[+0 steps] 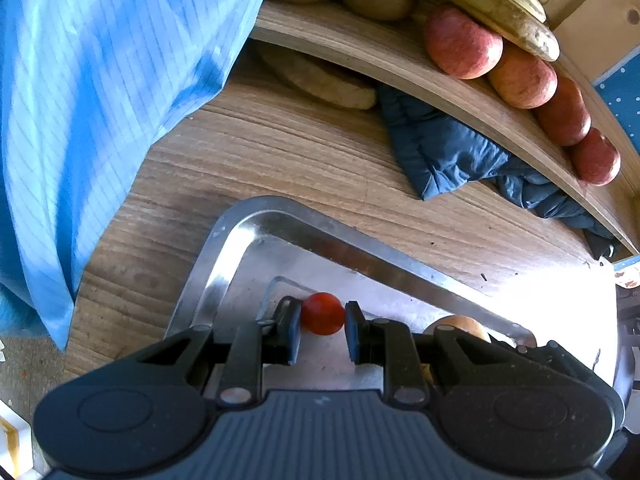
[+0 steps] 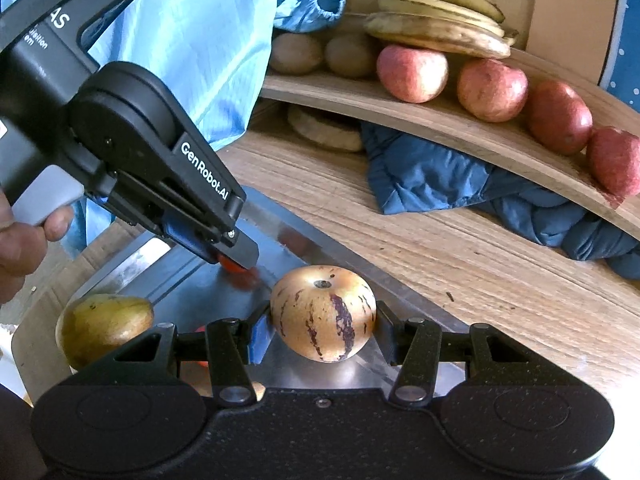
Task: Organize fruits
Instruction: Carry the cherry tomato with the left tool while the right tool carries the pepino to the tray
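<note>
Left gripper (image 1: 323, 330) pinching small red tomato (image 1: 322, 313) over steel tray (image 1: 228, 256) — soft, squashable; right gripper (image 2: 324, 332) closing around purple-streaked yellow melon (image 2: 323, 313) — smooth, gripping widest middle.

We see the left gripper (image 1: 322, 330) closed on a small red tomato (image 1: 322, 313) over the metal tray (image 1: 224, 256); apples (image 1: 463, 42) line the shelf (image 1: 360, 46).

A wood-grain table (image 2: 440, 248) carries a metal tray (image 1: 224, 264) right under the fingers, and ahead of them a blue cloth (image 2: 432, 176) and a flat tan pad (image 2: 324, 128). Above those, a curved shelf (image 2: 460, 128) holds apples (image 2: 412, 74), bananas (image 2: 436, 24) and kiwis (image 2: 296, 54).
</note>
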`<state>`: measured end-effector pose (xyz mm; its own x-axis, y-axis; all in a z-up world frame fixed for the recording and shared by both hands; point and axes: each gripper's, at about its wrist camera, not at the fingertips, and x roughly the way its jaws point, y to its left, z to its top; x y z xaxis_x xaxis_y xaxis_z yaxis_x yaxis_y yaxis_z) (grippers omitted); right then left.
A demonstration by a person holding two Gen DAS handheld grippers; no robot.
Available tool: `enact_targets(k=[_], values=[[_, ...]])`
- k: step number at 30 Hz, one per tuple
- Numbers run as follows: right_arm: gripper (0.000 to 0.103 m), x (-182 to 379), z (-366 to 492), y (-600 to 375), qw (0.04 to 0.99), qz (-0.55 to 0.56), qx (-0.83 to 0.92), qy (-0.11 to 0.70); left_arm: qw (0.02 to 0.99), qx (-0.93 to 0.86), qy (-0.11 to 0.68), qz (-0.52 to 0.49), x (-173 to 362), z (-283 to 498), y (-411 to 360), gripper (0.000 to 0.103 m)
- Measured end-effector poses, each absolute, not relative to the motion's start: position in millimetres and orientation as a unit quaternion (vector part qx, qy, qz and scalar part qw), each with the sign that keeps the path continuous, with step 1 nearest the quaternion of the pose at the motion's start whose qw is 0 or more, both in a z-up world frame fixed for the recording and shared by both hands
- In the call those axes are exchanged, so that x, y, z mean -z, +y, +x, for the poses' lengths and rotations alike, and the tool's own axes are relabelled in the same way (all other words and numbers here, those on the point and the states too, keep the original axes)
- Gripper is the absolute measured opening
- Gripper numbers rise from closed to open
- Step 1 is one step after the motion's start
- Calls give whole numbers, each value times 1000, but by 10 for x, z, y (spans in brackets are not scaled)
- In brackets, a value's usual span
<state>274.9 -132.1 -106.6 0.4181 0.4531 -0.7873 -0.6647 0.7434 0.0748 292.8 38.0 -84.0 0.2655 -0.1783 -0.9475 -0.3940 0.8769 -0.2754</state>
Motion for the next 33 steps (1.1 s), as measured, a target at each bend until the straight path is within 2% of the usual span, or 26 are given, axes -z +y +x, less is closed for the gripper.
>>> enact_targets(k=[33], values=[[54, 1144, 2782, -1331, 835, -110, -312, 439, 755, -75, 609, -232, 865, 2894, 333, 25]])
